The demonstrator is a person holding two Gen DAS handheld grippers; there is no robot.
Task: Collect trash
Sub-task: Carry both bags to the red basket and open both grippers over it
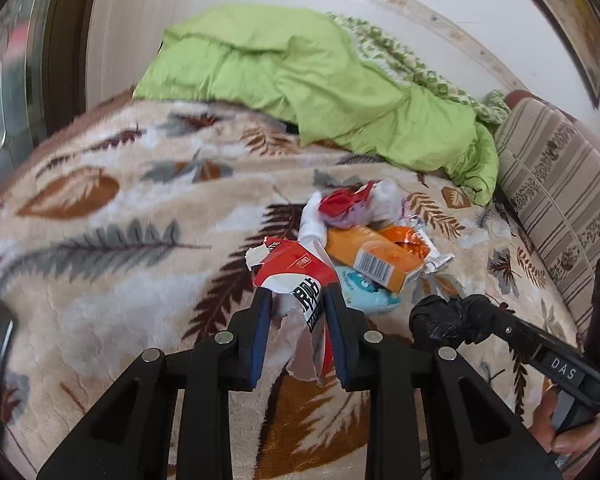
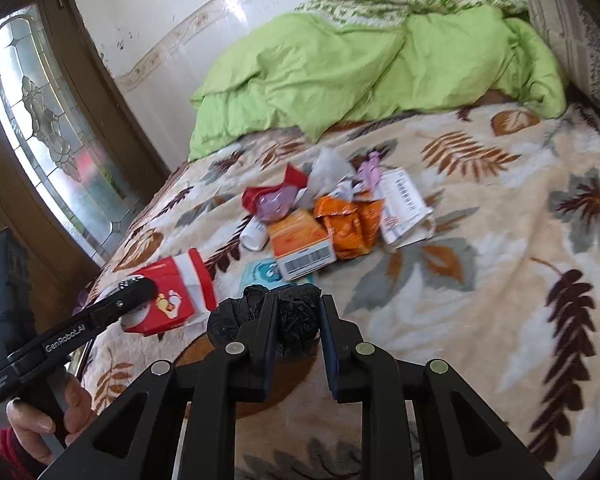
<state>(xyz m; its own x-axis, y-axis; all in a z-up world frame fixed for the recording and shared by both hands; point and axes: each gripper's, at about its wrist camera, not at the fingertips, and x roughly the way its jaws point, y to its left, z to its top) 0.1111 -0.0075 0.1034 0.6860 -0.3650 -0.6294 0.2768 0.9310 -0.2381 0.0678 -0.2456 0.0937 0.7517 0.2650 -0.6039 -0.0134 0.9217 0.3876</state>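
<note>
My left gripper is shut on a torn red and white carton, held just above the blanket; it also shows in the right wrist view. My right gripper is shut on a crumpled black plastic bag, which also shows in the left wrist view. A trash pile lies ahead: an orange box, an orange foil wrapper, a red wrapper, a white tube, a light blue packet and a white paper label.
The leaf-patterned blanket covers the bed. A green duvet is bunched at the far end by the white wall. A striped cushion stands at the right. A glass door is to the left.
</note>
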